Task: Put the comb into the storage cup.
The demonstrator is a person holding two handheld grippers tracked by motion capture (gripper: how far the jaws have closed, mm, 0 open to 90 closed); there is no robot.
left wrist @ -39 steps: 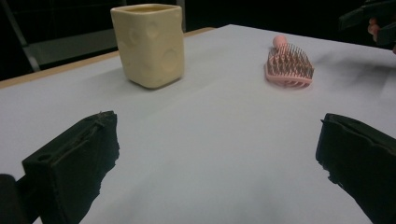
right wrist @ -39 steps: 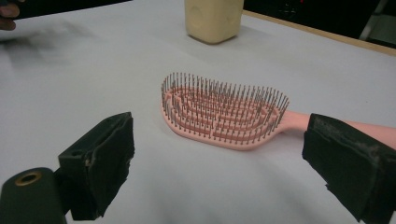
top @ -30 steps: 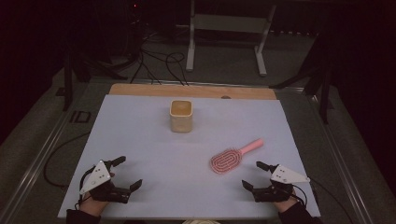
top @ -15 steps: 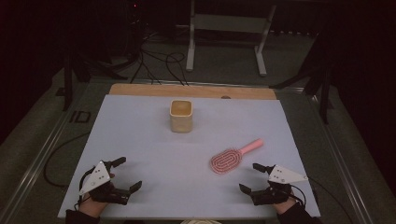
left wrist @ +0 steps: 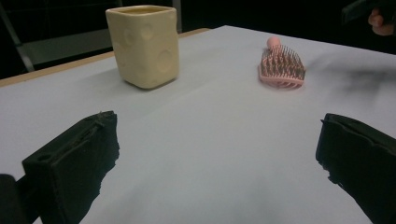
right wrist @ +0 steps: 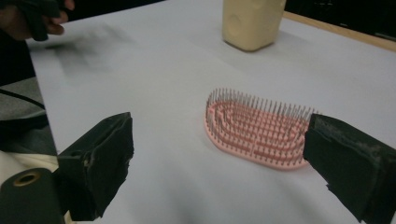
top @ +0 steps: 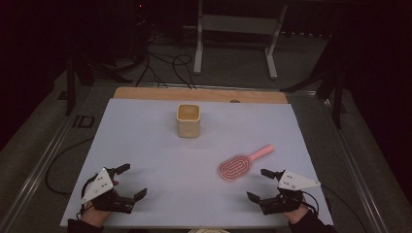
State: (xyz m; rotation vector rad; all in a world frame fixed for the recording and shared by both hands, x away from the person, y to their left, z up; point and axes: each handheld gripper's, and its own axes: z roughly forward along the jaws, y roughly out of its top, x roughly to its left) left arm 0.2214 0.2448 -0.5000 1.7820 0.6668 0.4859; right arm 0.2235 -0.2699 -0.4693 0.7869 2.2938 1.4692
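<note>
Both tongs wide open, empty: left tongs (top: 127, 182), right tongs (top: 260, 184) near hairbrush (top: 236, 166).

the left gripper (top: 127, 181) sits at about 7 o'clock on the table, jaws spread wide, pointing toward 2 o'clock. the right gripper (top: 259, 184) rests at about 5 o'clock, jaws also wide apart, seemingly aimed toward 10 o'clock. a hand holds each from below.
</note>
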